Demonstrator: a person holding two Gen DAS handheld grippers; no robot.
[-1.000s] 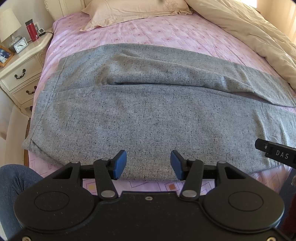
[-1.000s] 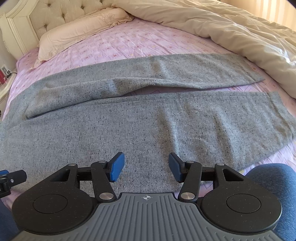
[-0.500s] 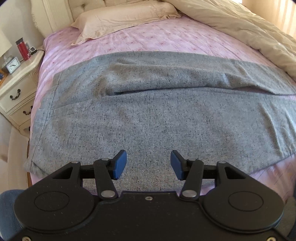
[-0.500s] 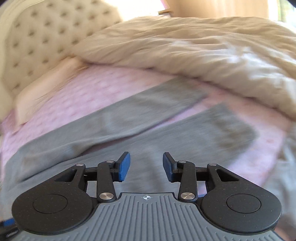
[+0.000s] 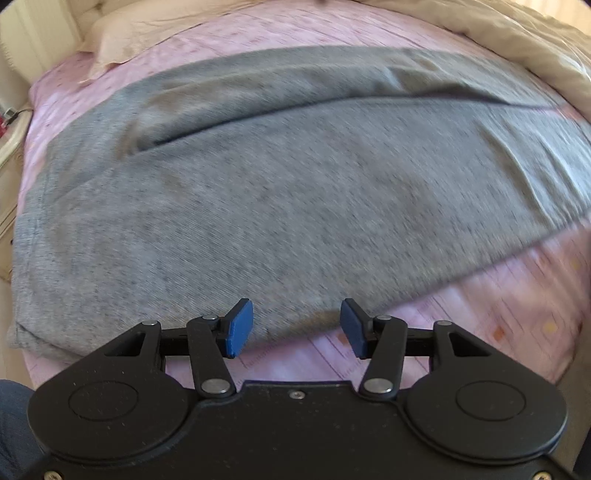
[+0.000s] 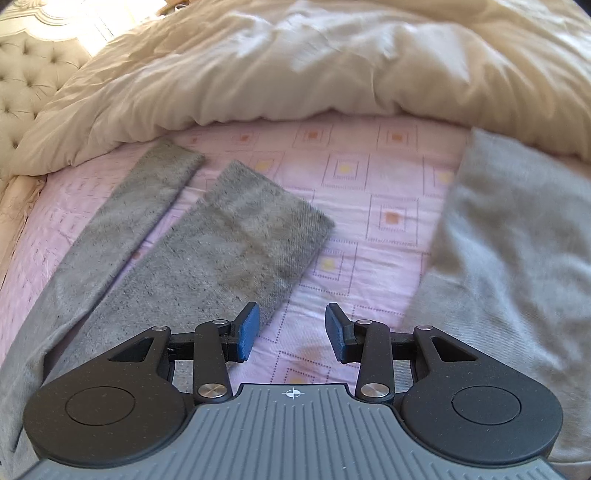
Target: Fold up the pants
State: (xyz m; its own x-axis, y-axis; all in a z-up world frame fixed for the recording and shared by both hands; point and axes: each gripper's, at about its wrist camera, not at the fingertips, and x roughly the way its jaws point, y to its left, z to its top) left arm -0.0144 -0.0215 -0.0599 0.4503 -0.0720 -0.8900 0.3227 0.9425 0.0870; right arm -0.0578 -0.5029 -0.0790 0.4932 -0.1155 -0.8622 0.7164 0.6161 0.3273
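Observation:
Grey pants lie spread flat across the pink bedsheet, waist end at the left. My left gripper hangs open low over the pants' near edge, with nothing between its blue pads. In the right wrist view the two leg ends lie side by side: the near leg and the far leg. My right gripper is open above the bare sheet, and its left pad is just by the near leg's hem corner. It holds nothing.
A bunched cream duvet covers the far side of the bed. Another grey cloth lies to the right of the leg ends. A pillow and a tufted headboard stand at the head. A person's knee shows near the waist end.
My right gripper has swept right along the legs to the hems, rolled, and its jaws have narrowed a little. My left gripper has sunk closer to the pants' near edge and rolled.

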